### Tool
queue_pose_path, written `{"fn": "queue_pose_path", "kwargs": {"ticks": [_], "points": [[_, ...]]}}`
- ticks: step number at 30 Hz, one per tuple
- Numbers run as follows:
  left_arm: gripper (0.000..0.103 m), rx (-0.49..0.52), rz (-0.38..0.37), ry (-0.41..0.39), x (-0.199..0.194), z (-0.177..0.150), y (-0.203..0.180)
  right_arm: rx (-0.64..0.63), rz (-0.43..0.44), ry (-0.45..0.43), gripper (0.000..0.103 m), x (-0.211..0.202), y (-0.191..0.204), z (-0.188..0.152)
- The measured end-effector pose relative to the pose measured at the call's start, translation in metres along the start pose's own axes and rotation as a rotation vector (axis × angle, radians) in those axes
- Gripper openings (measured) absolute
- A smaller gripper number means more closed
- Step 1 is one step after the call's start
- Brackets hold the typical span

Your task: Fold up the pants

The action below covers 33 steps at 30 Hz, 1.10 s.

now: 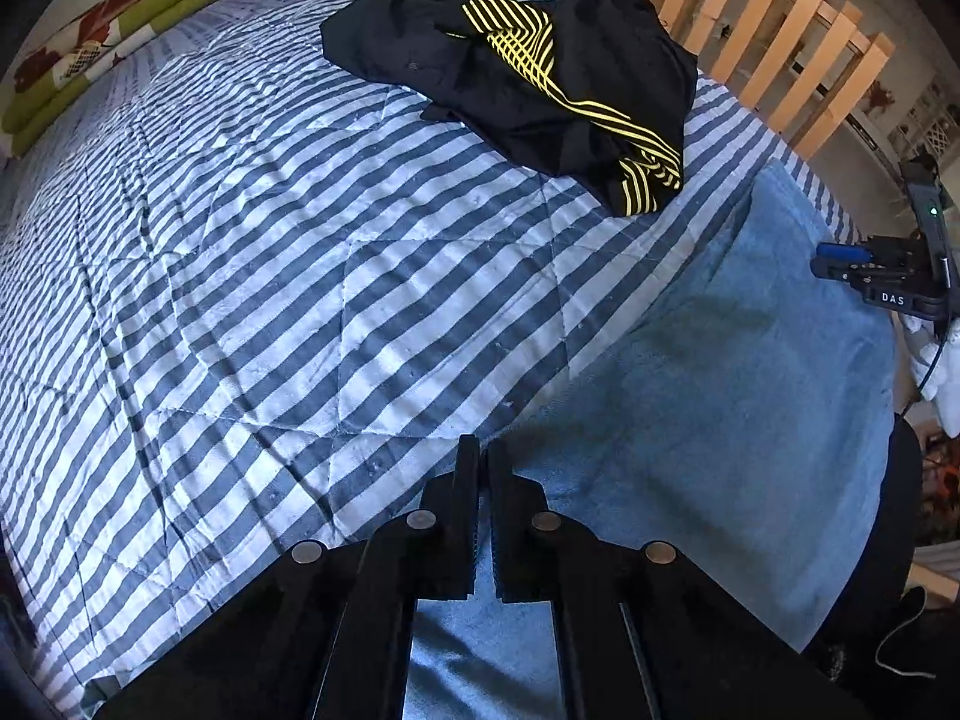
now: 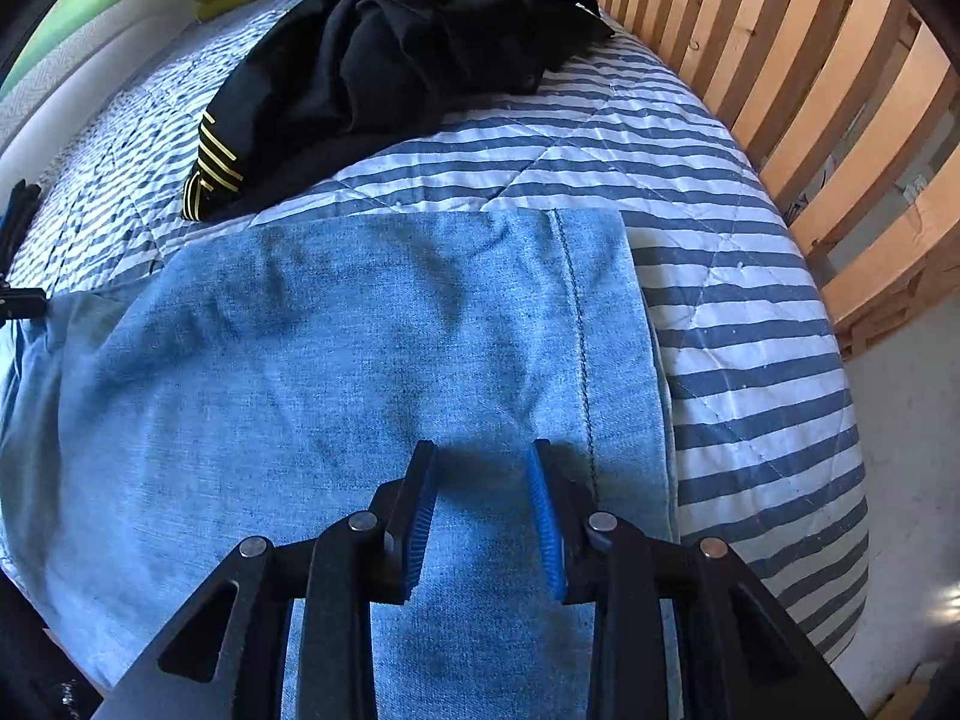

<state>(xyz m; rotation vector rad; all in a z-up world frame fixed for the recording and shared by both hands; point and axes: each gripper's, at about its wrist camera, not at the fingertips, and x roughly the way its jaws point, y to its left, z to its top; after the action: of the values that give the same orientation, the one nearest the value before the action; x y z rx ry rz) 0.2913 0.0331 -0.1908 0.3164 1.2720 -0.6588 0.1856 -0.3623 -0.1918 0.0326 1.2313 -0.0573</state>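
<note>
Light blue denim pants (image 1: 720, 360) lie flat on the striped quilt, filling most of the right wrist view (image 2: 360, 360). In the left wrist view my left gripper (image 1: 483, 450) is shut, its tips at the pants' left edge. I cannot tell whether any cloth is pinched between them. My right gripper (image 2: 483, 450) is open, its blue pads (image 2: 543, 498) apart just over the denim, left of a stitched seam (image 2: 579, 330). Nothing is held in it. It also shows at the far right of the left wrist view as a black body (image 1: 888, 282).
A crumpled black garment with yellow stripes (image 1: 510, 72) (image 2: 390, 60) lies on the blue-and-white quilt (image 1: 240, 300) beyond the pants. A wooden slatted rail (image 2: 810, 120) borders the bed. Folded green floral bedding (image 1: 108, 42) sits at the far end.
</note>
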Motion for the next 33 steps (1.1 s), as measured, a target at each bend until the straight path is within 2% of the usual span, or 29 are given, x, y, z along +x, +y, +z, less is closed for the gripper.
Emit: {"fn": "queue_pose_path", "kwargs": {"ticks": [2,4,6,7,8,9,10,12,15,20,21,22,23,24,25,27,29,30,31,32,33], "points": [[0.011,-0.014,-0.018,0.007,0.001,0.004,0.0,-0.002,0.005,0.0,0.028,0.0,0.0,0.0],[0.052,-0.029,-0.067,0.036,0.007,0.008,0.0,-0.007,-0.003,-0.003,0.028,0.0,0.002,0.0],[0.057,-0.01,-0.049,0.021,0.011,0.01,-0.005,-0.01,-0.006,-0.006,0.028,0.0,0.002,0.0],[0.055,0.009,-0.04,0.028,0.014,0.011,-0.008,-0.01,-0.005,-0.008,0.029,0.0,0.003,0.0],[0.048,0.021,-0.038,0.028,0.016,0.01,-0.01,-0.01,-0.004,-0.01,0.029,0.0,0.003,-0.001],[0.015,0.026,-0.037,0.026,0.017,0.01,-0.011,-0.013,-0.004,-0.011,0.029,0.0,0.003,-0.001],[0.0,0.024,-0.007,0.022,0.017,0.009,-0.011,-0.017,-0.004,-0.013,0.029,0.0,0.003,-0.001],[0.0,0.016,0.023,-0.004,0.014,0.006,-0.009,-0.021,-0.003,-0.016,0.029,0.0,0.004,-0.002],[0.0,-0.011,0.018,-0.05,-0.002,-0.003,-0.002,-0.02,-0.003,-0.018,0.029,0.0,0.004,-0.002],[0.0,-0.034,-0.009,-0.059,-0.014,-0.007,0.01,-0.021,0.001,-0.019,0.029,0.0,0.004,-0.002],[0.005,-0.034,-0.028,-0.048,-0.011,-0.004,0.008,-0.021,-0.001,-0.019,0.03,0.001,0.004,-0.002],[0.022,-0.024,-0.049,-0.045,-0.009,-0.001,0.005,-0.019,-0.002,-0.018,0.03,0.001,0.005,-0.002],[0.033,-0.005,-0.062,-0.049,-0.008,0.002,-0.001,-0.017,-0.004,-0.019,0.03,0.001,0.005,-0.002],[0.05,0.019,-0.066,-0.057,-0.005,0.006,-0.008,-0.016,-0.005,-0.02,0.03,0.001,0.005,-0.002],[0.058,0.038,-0.069,-0.063,-0.001,0.009,-0.015,-0.017,-0.008,-0.022,0.03,0.001,0.005,-0.002],[0.061,0.063,-0.085,-0.039,0.011,0.017,-0.027,-0.019,-0.011,-0.027,0.03,0.001,0.005,-0.003],[0.061,0.096,-0.081,-0.004,0.024,0.022,-0.038,-0.018,-0.013,-0.024,0.03,0.001,0.006,-0.002],[0.049,0.121,-0.073,0.012,0.029,0.023,-0.043,-0.02,-0.017,-0.02,0.03,0.001,0.007,-0.002],[0.02,0.145,-0.06,0.029,0.033,0.023,-0.047,-0.022,-0.019,-0.017,0.03,0.001,0.007,-0.001],[0.012,0.159,-0.049,0.041,0.035,0.022,-0.05,-0.024,-0.02,-0.015,0.03,0.001,0.007,-0.001],[0.011,0.161,-0.05,0.028,0.033,0.021,-0.05,-0.027,-0.021,-0.013,0.03,0.001,0.007,-0.001]]}}
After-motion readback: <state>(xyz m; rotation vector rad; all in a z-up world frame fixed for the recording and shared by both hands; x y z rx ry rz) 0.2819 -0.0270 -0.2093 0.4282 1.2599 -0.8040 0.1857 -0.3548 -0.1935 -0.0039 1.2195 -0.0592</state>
